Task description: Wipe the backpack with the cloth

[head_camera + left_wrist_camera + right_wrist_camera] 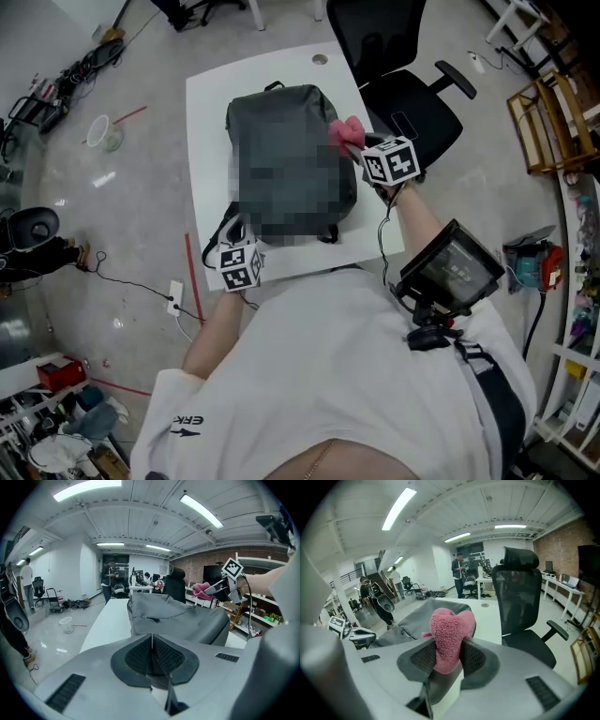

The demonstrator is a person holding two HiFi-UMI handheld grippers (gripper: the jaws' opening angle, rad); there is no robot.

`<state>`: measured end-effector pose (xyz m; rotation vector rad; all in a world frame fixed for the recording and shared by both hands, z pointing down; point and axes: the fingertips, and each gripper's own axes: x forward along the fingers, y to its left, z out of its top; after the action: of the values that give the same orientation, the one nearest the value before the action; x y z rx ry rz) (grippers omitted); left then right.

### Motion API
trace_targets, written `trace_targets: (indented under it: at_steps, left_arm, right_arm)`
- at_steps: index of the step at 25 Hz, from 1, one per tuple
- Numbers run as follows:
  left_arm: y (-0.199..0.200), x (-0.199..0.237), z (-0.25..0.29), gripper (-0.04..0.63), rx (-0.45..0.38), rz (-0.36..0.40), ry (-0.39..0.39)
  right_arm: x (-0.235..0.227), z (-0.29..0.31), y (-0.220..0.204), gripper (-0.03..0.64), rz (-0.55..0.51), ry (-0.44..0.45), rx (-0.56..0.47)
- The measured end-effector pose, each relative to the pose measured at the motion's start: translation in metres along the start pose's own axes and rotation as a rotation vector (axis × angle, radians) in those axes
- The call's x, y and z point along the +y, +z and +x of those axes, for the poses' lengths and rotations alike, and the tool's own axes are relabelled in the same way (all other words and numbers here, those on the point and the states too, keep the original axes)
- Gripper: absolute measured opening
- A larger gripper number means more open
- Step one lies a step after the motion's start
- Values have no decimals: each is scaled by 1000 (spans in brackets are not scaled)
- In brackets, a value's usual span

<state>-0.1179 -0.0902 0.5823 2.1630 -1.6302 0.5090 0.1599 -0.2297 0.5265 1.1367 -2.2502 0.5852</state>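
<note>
A dark grey backpack (281,131) lies flat on the white table (211,103); a mosaic patch covers its middle. My right gripper (361,150) is shut on a pink cloth (343,133) and hovers at the backpack's right edge. In the right gripper view the cloth (449,637) bulges up between the pads, with the backpack (417,618) beyond it. My left gripper (236,246) sits at the backpack's near left corner, by its straps. The left gripper (151,654) has its pads pressed together on nothing, and the backpack (178,618) lies just ahead of it.
A black office chair (403,84) stands right of the table, close to my right gripper. On the floor to the left are a cup (101,133), cables and a power strip (174,296). People stand far off in the room (108,579).
</note>
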Motion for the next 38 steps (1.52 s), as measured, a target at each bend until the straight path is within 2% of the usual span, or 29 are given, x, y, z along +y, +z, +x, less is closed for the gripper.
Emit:
trace_targets:
  at_steps: [3, 8, 12, 17, 22, 26, 30, 38]
  left_arm:
    - [2, 2, 4, 5, -8, -7, -2]
    - [5, 5, 1, 5, -29, -16, -11]
    - [6, 19, -11, 5, -40, -29, 6]
    - [4, 38, -30, 5, -43, -5, 19]
    - [-5, 51, -48, 5, -29, 27, 25]
    - [-8, 55, -55, 5, -26, 53, 20]
    - [-8, 53, -53, 5, -33, 71, 1]
    - [6, 3, -27, 5, -32, 99, -65]
  right_arm:
    - [30, -10, 4, 118, -26, 31, -51]
    - [123, -25, -11, 117, -102, 140, -94]
    - [198, -22, -44, 118, -142, 232, -67]
    - [272, -4, -82, 117, -179, 319, -19]
    - [318, 27, -113, 118, -232, 332, 37]
    - [319, 50, -130, 118, -235, 255, 63]
    - [303, 48, -135, 118, -203, 185, 57]
    - [213, 0, -147, 118, -129, 32, 52]
